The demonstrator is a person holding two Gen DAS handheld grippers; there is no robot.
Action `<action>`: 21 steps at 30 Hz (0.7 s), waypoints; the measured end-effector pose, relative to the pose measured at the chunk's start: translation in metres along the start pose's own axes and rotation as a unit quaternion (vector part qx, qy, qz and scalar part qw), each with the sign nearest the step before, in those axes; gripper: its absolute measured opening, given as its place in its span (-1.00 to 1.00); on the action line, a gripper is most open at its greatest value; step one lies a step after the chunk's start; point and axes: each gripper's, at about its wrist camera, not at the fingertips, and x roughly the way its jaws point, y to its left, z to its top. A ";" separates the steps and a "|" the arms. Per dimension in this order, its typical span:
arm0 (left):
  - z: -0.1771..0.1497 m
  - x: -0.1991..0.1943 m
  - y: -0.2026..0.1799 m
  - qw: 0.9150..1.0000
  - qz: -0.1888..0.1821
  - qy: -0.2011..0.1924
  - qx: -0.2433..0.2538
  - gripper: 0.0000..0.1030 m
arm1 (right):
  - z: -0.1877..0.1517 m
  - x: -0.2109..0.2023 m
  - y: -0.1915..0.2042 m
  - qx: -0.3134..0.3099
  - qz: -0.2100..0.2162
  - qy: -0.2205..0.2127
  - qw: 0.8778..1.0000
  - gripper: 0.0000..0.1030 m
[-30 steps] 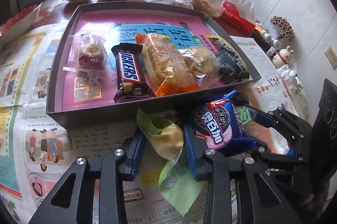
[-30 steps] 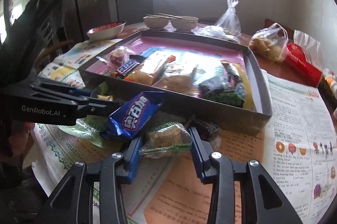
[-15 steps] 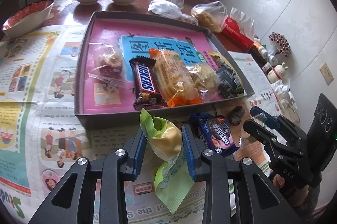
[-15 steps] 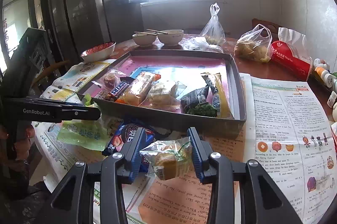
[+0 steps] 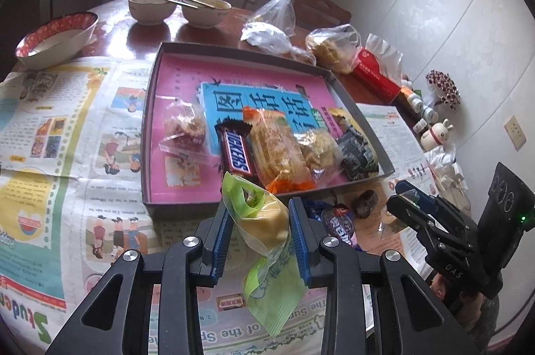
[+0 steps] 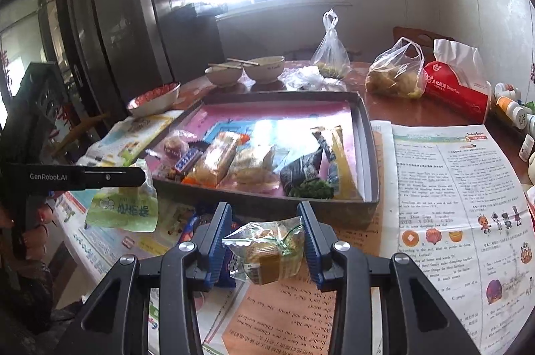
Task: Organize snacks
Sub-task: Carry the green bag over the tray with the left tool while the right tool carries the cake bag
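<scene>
My left gripper [image 5: 259,223] is shut on a green-wrapped yellow cake [image 5: 264,221], lifted off the newspaper just in front of the grey tray [image 5: 152,107]. My right gripper [image 6: 265,239] is shut on a clear-wrapped brown pastry [image 6: 267,249], also held above the table before the tray's near wall [image 6: 267,208]. The tray holds a Snickers bar [image 5: 237,151], an orange-wrapped cracker pack [image 5: 277,151], a round red sweet [image 5: 184,126] and dark packets [image 5: 356,151]. A blue Oreo pack [image 5: 336,223] and a small dark sweet [image 5: 366,199] lie on the table between the grippers.
Newspaper sheets [image 5: 50,127] cover the table around the tray. Behind it stand a red-rimmed bowl [image 5: 55,39], two bowls with chopsticks [image 5: 177,7], plastic bags [image 5: 277,20], a red tissue pack [image 6: 458,87] and small bottles [image 5: 421,107]. A hand [image 6: 33,221] holds the left gripper's handle.
Both grippers have risen with their snacks and drawn back from the tray. The Oreo pack, earlier propped up near the right gripper, now lies on the table.
</scene>
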 end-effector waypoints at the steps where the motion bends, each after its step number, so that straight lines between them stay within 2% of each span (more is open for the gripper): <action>1: 0.002 -0.002 0.000 1.000 0.001 -0.003 -0.003 -0.33 | 0.003 -0.001 0.000 0.000 0.000 -0.002 1.000 -0.20; 21: 0.039 -0.006 0.003 0.999 0.010 -0.023 -0.032 -0.33 | 0.048 0.008 -0.011 0.011 0.012 -0.010 1.000 -0.20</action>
